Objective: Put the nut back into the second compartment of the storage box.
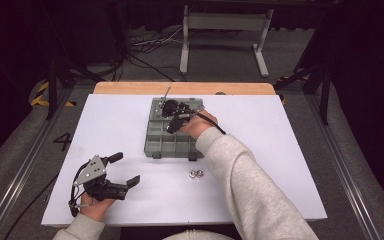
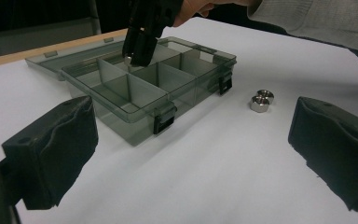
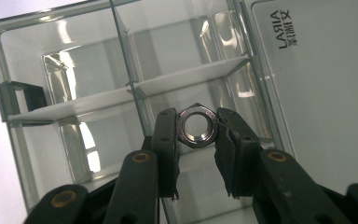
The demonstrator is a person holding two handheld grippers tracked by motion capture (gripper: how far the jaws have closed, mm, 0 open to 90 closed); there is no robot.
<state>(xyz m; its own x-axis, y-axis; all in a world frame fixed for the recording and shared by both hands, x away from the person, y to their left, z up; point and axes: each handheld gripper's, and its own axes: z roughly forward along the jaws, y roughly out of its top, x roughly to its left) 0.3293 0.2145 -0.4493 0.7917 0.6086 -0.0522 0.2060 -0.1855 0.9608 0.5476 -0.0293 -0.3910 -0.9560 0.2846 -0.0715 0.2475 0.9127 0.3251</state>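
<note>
At the left of the table, the left gripper rests low on the white table sheet in the person's hand, its jaws spread wide and holding nothing, well apart from the work. Toward the middle lies the smoky grey translucent plastic compartment box, lid thrown open away from the person, its dividers marking off several bare cells. Over its far part hangs the right gripper, its jaws pinching a shiny steel hexagonal nut by two opposite flats, the nut held above a cell beside the central divider and not yet touching the floor of the box. Near the front right corner of the box, two more steel nuts sit touching each other on the sheet. The step in hand looks like sorting nuts into the box; the next move would call for lowering the nut inside the cell walls, parting the jaws, then fetching the waiting pair
</note>
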